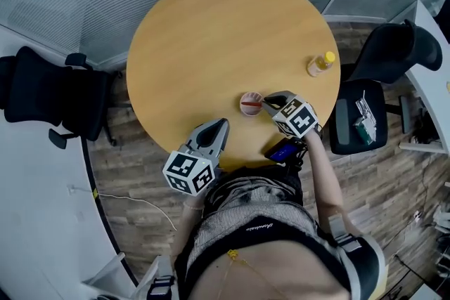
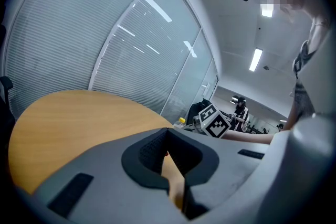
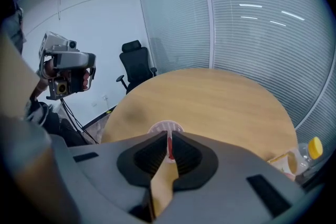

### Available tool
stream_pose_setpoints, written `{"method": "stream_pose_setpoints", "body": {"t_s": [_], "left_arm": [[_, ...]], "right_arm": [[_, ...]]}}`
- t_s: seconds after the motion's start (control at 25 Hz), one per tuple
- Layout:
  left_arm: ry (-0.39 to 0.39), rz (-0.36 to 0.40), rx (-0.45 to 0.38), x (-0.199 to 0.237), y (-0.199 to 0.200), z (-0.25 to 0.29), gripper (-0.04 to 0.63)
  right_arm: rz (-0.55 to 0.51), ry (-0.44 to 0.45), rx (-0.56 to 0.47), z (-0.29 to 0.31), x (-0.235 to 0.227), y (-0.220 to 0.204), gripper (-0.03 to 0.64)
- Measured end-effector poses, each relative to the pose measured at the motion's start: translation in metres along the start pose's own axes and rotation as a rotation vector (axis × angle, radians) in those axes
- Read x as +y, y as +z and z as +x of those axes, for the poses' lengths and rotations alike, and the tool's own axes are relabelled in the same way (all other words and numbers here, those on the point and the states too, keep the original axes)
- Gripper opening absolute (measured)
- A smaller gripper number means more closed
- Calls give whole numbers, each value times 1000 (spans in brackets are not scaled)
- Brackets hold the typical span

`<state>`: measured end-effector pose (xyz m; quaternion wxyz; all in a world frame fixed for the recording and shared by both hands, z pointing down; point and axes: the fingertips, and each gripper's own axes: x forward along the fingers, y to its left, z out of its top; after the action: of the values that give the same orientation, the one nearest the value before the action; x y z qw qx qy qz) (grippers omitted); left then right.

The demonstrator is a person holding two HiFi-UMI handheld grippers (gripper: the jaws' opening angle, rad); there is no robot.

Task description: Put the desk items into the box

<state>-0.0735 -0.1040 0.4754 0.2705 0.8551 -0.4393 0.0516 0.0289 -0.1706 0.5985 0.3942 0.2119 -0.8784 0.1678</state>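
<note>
L gripper (image 1: 221, 125) over near edge of table (image 1: 211, 31), jaws closed, nothing btwn. R gripper (image 1: 265, 104) pinches rim of small round red-rimmed item (image 1: 249, 105), pale inside, resting on table. Farther right: clear bottle (image 1: 320, 65) w/ yellow cap.

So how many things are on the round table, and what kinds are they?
Bottle, yellow cap: 1
Cup, red rim, pinched by the right hand-held gripper: 1
Total: 2
</note>
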Motion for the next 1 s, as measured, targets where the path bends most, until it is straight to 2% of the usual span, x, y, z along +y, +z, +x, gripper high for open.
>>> {"method": "stream_pose_setpoints", "body": {"t_s": [0.52,1.0], "left_arm": [[-27,3,20,-13,-5,13,-3],[-40,22,42,-30,-10,23,-3]], "right_arm": [[32,18,-185,-22,7,3,23],[-15,118,-480,-69,53,35,24]]}}
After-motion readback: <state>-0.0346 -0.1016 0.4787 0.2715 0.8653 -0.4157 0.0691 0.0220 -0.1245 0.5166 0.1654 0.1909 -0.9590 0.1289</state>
